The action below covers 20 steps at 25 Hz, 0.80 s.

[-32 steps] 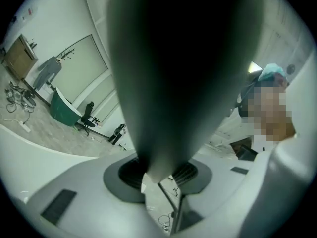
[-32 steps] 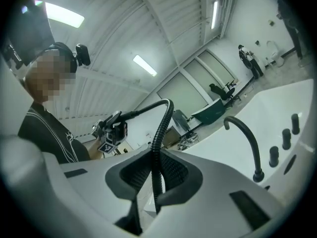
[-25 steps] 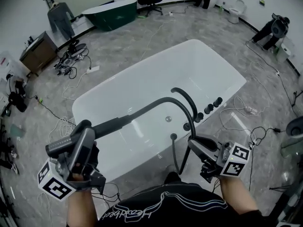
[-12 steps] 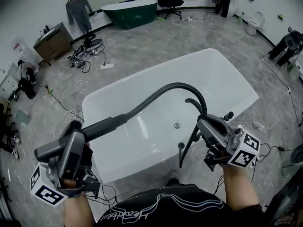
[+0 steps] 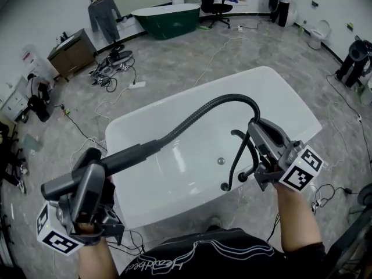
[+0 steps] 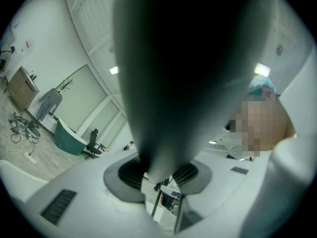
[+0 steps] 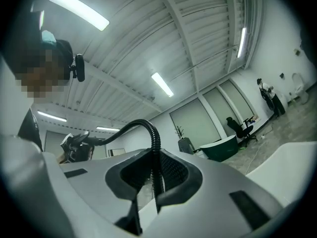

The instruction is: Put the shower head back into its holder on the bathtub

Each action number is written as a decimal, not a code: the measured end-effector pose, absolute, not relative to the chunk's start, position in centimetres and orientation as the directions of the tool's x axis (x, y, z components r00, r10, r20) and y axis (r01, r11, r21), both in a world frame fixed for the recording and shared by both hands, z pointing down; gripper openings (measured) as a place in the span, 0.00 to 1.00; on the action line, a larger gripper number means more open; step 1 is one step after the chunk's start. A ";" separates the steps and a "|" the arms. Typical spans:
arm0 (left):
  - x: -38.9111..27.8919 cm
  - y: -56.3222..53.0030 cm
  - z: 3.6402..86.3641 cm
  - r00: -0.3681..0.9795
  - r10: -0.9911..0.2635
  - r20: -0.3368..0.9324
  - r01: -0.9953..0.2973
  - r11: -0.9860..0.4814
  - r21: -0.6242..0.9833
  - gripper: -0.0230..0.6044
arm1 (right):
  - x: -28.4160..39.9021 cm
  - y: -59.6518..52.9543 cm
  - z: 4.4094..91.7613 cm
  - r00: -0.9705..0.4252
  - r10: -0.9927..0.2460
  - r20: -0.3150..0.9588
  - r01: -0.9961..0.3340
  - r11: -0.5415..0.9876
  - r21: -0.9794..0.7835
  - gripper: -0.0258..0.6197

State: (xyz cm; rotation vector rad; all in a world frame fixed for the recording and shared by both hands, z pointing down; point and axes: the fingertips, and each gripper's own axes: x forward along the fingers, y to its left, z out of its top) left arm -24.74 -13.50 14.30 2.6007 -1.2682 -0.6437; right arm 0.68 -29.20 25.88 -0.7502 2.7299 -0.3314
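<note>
Lifting: hose (image 5: 197,114) arch higher over bathtub (image 5: 279,92) than a second ago, right gripper (image 5: 258,131) carried up over tap-side rim.
Left gripper (image 5: 96,176): clamped on shower head (image 5: 131,154), outside near-left rim.
Right gripper: pinching hose (jaws nearly together).
Implication: slack gathered; seating likely pending.
Views: pinch plain only in right gripper view; holder not identifiable from head view.

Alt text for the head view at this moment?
The left gripper holds a dark shower head and the right gripper pinches its hose, which arcs between them above a white bathtub. Loose cables litter the grey floor.
</note>
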 end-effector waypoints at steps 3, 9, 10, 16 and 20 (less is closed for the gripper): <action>-24.4 -13.6 13.7 0.547 -0.779 -0.308 -0.709 -0.626 0.325 0.24 | 0.3 -30.1 26.6 -0.824 -0.540 -0.174 -0.490 0.832 -0.260 0.12; -25.0 -13.5 15.0 0.560 -0.778 -0.286 -0.699 -0.628 0.341 0.24 | -1.1 -28.5 31.1 -0.843 -0.531 -0.087 -0.481 0.817 -0.318 0.12; -25.0 -13.8 15.2 0.561 -0.779 -0.280 -0.699 -0.627 0.345 0.24 | -1.2 -28.4 32.2 -0.846 -0.529 -0.064 -0.483 0.812 -0.326 0.12; -22.8 -17.3 16.6 0.578 -0.780 -0.240 -0.689 -0.624 0.370 0.24 | 0.0 -29.1 39.0 -0.854 -0.514 0.084 -0.507 0.782 -0.362 0.12; -21.9 -18.3 18.2 0.594 -0.778 -0.206 -0.684 -0.623 0.380 0.24 | 0.0 -27.8 43.5 -0.849 -0.496 0.184 -0.528 0.771 -0.356 0.12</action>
